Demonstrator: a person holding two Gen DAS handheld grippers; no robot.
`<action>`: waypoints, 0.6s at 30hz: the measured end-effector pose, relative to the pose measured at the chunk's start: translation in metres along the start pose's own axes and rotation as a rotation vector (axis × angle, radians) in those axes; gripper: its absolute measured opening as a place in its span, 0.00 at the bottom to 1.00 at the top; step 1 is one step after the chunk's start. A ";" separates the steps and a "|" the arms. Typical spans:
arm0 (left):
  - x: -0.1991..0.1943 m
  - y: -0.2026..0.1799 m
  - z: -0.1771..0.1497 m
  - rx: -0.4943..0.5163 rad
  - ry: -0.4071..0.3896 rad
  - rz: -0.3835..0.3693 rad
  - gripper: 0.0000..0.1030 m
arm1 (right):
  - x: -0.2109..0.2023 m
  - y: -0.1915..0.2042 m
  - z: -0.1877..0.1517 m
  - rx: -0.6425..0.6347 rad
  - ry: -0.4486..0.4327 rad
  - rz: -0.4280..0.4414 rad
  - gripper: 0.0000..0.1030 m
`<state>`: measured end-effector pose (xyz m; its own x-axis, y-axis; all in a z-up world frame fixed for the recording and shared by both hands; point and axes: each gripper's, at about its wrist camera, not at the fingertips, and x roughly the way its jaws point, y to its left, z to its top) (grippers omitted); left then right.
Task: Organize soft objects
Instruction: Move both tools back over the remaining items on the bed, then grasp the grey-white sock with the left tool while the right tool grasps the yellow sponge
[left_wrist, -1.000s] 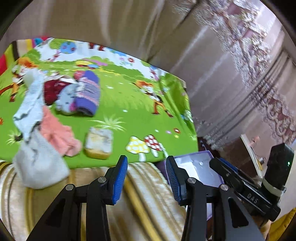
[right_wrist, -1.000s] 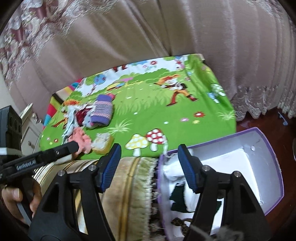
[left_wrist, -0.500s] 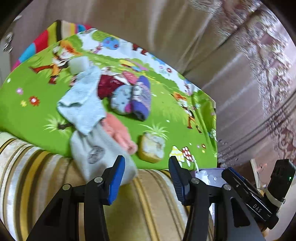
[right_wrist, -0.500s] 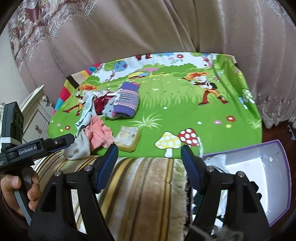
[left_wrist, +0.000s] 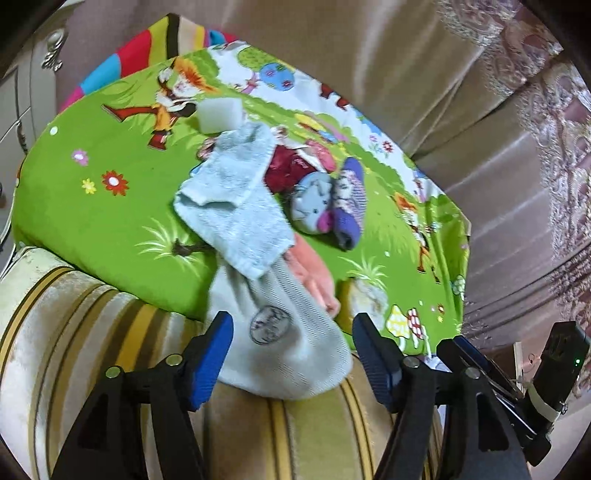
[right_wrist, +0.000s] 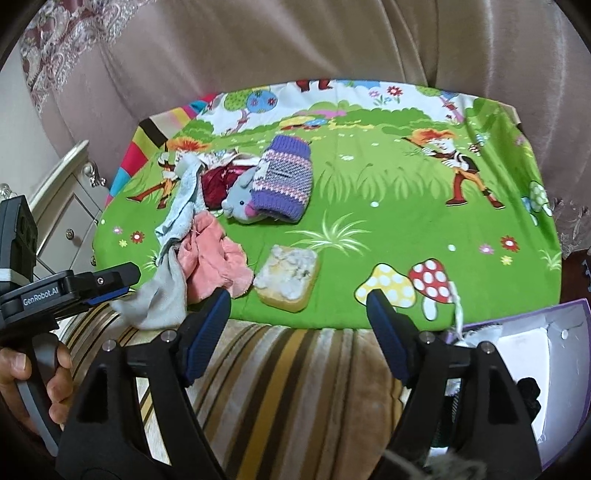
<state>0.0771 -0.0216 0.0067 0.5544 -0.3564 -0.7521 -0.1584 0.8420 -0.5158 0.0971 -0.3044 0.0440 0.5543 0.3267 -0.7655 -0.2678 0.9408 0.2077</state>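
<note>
**Desk editor:** What is the left gripper (left_wrist: 291, 354) doing?

**Photographer:** Its jaws have just been opening and stand spread, framing the toe of a grey sock (left_wrist: 280, 336) that droops off the desk (left_wrist: 92, 206) onto a striped cushion (left_wrist: 74, 332). Nothing is pinched; it looks lined up for a pickup.

**Desk editor:** And the right gripper (right_wrist: 299, 317)?

**Photographer:** Also spread, jaws just opened wider, empty, aimed at the desk's near edge below a yellow sponge (right_wrist: 290, 275).

**Desk editor:** Where are the soft things?

**Photographer:** Heaped left of centre: a blue towel (left_wrist: 236, 206) over the sock, a pink cloth (right_wrist: 212, 258), a grey plush (right_wrist: 240, 201) against a purple knit (right_wrist: 286, 179). A purple box (right_wrist: 569, 373), probably the destination, sits low right.
</note>
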 end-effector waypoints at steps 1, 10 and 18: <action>0.003 0.002 0.001 -0.007 0.009 0.005 0.69 | 0.004 0.002 0.001 -0.004 0.008 -0.001 0.76; 0.029 0.011 0.014 -0.016 0.092 0.051 0.78 | 0.039 0.011 0.014 -0.014 0.072 -0.009 0.77; 0.053 0.007 0.019 0.010 0.164 0.075 0.80 | 0.074 0.016 0.016 -0.030 0.167 -0.018 0.77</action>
<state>0.1207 -0.0275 -0.0293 0.4009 -0.3528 -0.8455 -0.1861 0.8723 -0.4522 0.1468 -0.2630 0.0004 0.4209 0.2882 -0.8601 -0.2840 0.9424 0.1768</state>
